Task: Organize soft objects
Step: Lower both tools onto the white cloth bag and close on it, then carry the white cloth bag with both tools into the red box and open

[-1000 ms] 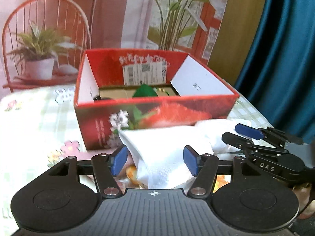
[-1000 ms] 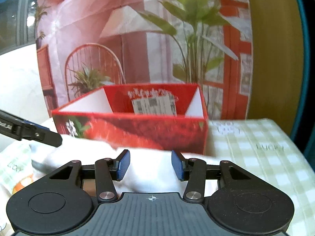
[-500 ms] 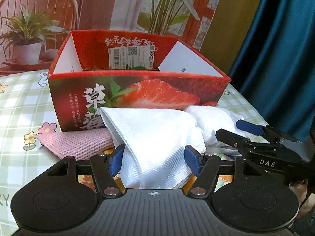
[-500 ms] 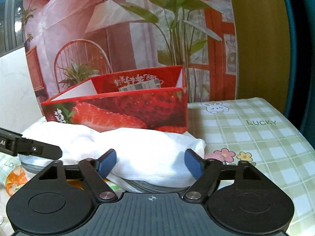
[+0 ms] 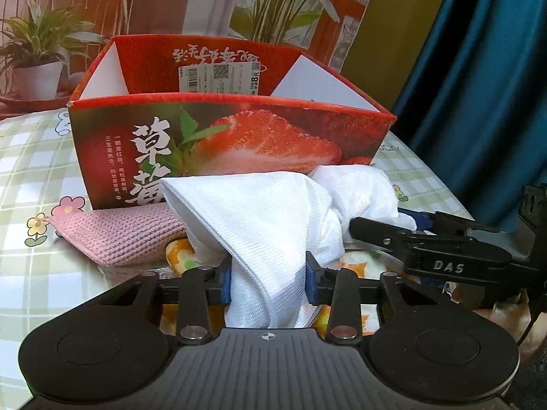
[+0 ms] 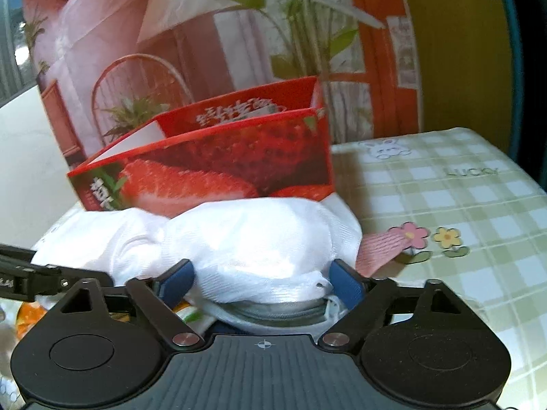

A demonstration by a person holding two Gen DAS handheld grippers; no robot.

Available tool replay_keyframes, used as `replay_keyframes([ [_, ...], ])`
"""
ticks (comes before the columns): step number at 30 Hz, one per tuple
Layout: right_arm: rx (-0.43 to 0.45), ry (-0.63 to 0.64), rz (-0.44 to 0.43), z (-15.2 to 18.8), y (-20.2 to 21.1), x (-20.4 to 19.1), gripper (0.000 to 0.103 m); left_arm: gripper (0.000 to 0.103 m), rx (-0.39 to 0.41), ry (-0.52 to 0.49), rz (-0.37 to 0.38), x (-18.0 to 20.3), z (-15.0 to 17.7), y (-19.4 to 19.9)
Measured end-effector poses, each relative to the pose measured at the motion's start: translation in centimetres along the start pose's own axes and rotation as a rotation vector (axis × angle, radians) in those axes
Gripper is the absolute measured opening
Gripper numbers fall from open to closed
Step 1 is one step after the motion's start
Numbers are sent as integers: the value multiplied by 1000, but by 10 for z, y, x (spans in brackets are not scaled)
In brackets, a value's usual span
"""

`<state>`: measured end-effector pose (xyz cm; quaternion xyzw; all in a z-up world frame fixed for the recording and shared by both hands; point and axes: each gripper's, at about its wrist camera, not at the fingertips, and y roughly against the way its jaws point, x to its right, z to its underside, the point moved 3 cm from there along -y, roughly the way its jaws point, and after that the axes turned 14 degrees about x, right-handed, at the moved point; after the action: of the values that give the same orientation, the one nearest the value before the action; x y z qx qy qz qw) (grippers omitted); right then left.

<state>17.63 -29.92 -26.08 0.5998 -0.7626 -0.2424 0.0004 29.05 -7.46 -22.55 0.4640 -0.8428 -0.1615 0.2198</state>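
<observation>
Since a second ago left gripper has clenched on the crumpled white woven cloth, right gripper splayed around its bunched end, ready for lifting toward the red strawberry-print cardboard box.

The white cloth is finely ribbed woven fabric with a slight sheen, and the pink cloth beside it is coarse, matt knit. The strawberry box is glossy printed cardboard, and the checked tablecloth looks smooth.

A table in green-checked flowered cloth bears a red strawberry box, with a pink knitted cloth touching its front.
</observation>
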Motion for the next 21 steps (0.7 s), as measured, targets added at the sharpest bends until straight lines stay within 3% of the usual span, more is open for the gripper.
replay_keyframes([
  [1,-2,11,-8,1,0,-3,69,37,3,-2,-1,1,0,1],
  [3,-1,26,-27,1,0,-9,53,35,9,-7,-3,3,-1,2],
  [9,-3,51,-77,-7,5,-20,28,34,39,-6,-7,4,-9,11],
  [14,34,56,-109,-21,17,-26,21,33,85,-26,-13,6,-24,28],
  [21,100,107,-187,-53,36,-43,19,34,165,-56,-14,5,-50,60],
])
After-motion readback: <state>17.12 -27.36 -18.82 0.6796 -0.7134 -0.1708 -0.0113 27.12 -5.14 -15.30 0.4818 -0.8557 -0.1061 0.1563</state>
